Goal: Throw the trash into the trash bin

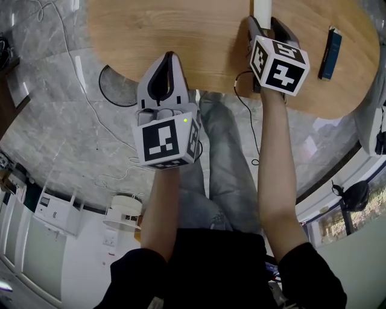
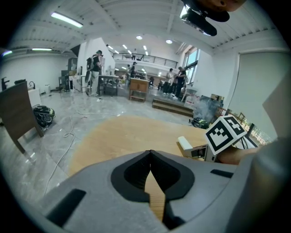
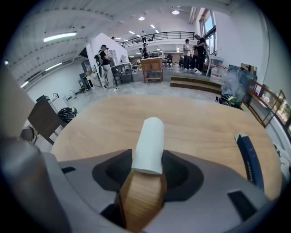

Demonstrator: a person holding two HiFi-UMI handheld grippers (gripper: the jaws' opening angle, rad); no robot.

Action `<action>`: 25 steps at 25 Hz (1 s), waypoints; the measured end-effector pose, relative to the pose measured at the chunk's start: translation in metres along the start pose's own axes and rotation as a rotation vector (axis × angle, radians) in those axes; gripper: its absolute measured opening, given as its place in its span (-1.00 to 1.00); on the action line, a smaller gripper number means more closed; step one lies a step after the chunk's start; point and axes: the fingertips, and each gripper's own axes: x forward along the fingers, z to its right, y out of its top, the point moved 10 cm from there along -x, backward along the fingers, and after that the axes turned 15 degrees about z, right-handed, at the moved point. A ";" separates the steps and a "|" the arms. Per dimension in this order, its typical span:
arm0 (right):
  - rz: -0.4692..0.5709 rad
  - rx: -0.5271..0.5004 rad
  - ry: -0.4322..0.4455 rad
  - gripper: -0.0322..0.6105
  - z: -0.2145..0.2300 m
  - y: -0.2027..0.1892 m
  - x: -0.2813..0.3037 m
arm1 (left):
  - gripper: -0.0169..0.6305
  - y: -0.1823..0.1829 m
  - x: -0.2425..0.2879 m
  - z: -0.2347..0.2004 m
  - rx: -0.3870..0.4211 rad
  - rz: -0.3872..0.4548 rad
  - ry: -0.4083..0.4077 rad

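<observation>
A white paper roll (image 3: 150, 143) lies on the round wooden table (image 1: 181, 30). My right gripper (image 3: 148, 157) is shut on its near end, with a black pad against each side. In the head view the roll (image 1: 262, 7) sticks out beyond the right gripper (image 1: 265, 21) at the top edge. My left gripper (image 1: 170, 54) hovers over the table's near edge, shut with its tips together and nothing between them (image 2: 150, 152). The left gripper view also shows the roll (image 2: 185, 144) to the right, beside the right gripper's marker cube (image 2: 225, 132). I can make out no trash bin.
A flat dark blue object (image 1: 330, 54) lies on the table right of the right gripper, also seen in the right gripper view (image 3: 249, 159). Cables (image 1: 114, 90) trail over the grey marble floor. A white round object (image 1: 123, 211) stands on the floor at lower left.
</observation>
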 end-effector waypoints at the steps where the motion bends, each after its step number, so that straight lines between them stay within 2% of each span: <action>1: -0.005 -0.009 0.009 -0.26 -0.005 0.000 -0.002 | -0.94 -0.001 -0.002 -0.004 -0.011 0.003 0.016; 4: -0.008 -0.029 0.054 -0.28 -0.023 0.001 -0.013 | -0.94 -0.002 -0.011 -0.020 -0.043 0.017 0.063; 8: -0.009 -0.090 0.162 -0.29 -0.064 0.005 -0.022 | -0.94 -0.004 -0.031 -0.045 -0.087 0.044 0.156; 17: -0.019 -0.231 0.427 -0.43 -0.188 -0.005 -0.044 | -0.94 -0.024 -0.104 -0.111 -0.149 0.086 0.352; 25: -0.024 -0.343 0.697 -0.44 -0.301 -0.015 -0.067 | -0.94 -0.052 -0.190 -0.169 -0.239 0.127 0.608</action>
